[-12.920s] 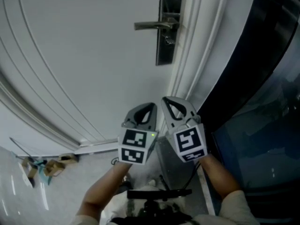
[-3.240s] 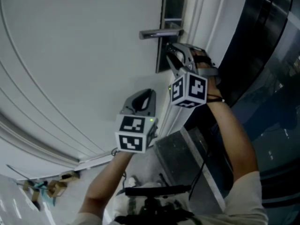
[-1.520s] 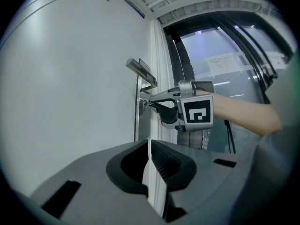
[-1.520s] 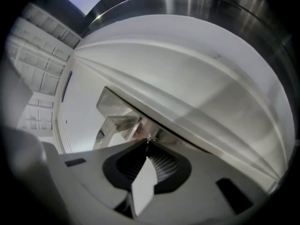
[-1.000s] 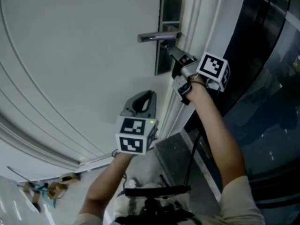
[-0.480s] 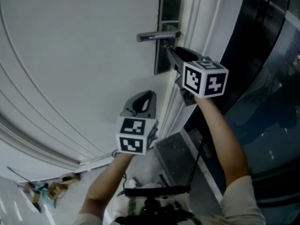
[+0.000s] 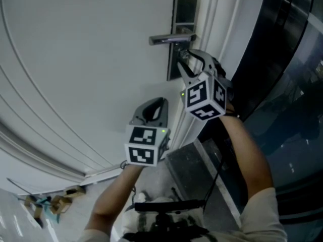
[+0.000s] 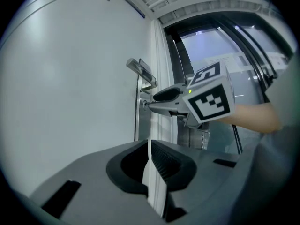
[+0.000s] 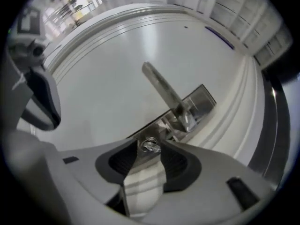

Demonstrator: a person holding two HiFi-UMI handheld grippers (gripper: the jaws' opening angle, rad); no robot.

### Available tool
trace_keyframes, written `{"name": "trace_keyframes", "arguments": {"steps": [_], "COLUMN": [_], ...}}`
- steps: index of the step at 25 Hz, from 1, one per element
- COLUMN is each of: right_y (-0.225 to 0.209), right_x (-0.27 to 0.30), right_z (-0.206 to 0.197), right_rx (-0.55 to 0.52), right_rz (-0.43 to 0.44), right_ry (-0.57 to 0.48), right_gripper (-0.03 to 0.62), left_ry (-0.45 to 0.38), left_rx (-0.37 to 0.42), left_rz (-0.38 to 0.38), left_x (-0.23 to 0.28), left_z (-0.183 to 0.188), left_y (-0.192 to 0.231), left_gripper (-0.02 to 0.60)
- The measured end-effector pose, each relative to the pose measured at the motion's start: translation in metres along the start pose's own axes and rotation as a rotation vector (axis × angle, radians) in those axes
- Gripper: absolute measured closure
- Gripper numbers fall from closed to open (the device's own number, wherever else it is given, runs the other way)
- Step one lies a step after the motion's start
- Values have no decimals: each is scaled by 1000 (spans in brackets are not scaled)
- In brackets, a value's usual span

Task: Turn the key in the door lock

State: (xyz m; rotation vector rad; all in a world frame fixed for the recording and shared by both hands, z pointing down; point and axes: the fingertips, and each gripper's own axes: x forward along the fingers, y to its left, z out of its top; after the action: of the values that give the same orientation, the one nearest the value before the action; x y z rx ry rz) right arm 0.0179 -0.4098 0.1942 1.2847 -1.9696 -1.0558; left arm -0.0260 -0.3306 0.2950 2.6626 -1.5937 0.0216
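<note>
A steel lock plate [image 7: 184, 9] with a lever handle [image 7: 169, 39] sits on the white door. In the right gripper view a small silver key [image 9: 149, 145] sticks out of the plate [image 9: 199, 102] just under the handle [image 9: 164, 90]. My right gripper [image 7: 184, 58] points level at the lock. Its jaws have just been opening, and the key head stands in the gap between the tips [image 9: 149, 150] without being pinched. My left gripper [image 7: 157, 102] hangs lower and to the left, away from the door. It is shut and holds nothing [image 8: 149, 144].
The white door frame [image 7: 212, 24] runs just right of the lock, with dark glass panels [image 7: 287, 59] beyond it. A metal threshold [image 7: 194, 173] lies on the floor below. Small scraps [image 7: 45, 203] lie at the bottom left.
The right gripper has rolled about its own axis, so its marker cube now faces down and left. Its jaws went from closed on the key to apart. The left gripper has not moved.
</note>
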Motion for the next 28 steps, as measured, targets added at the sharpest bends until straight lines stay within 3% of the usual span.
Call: {"name": "trace_keyframes", "arguments": {"steps": [3, 5, 12, 15, 16, 20, 28], "right_y": [6, 7, 8, 4, 3, 3, 0], "right_x": [4, 6, 13, 16, 17, 17, 17], "right_z": [-6, -8, -15, -14, -13, -11, -10], "right_rx": [-239, -325, -487, -543, -552, -517, -319], "right_rz": [-40, -50, -62, -82, -83, -66, -28], "right_ry": [48, 63, 84, 85, 84, 78, 83], "right_gripper": [428, 428, 430, 472, 502, 503, 503], "left_ry": [-3, -3, -3, -3, -3, 1, 8], "left_rx": [0, -2, -2, -3, -4, -7, -10], "left_rz": [0, 0, 1, 3, 3, -1, -5], "left_x": [-1, -2, -1, -1, -1, 1, 3], "left_z": [1, 1, 0, 1, 1, 0, -4], "left_y": [1, 1, 1, 3, 3, 2, 1], "left_gripper": [565, 565, 565, 565, 565, 565, 565]}}
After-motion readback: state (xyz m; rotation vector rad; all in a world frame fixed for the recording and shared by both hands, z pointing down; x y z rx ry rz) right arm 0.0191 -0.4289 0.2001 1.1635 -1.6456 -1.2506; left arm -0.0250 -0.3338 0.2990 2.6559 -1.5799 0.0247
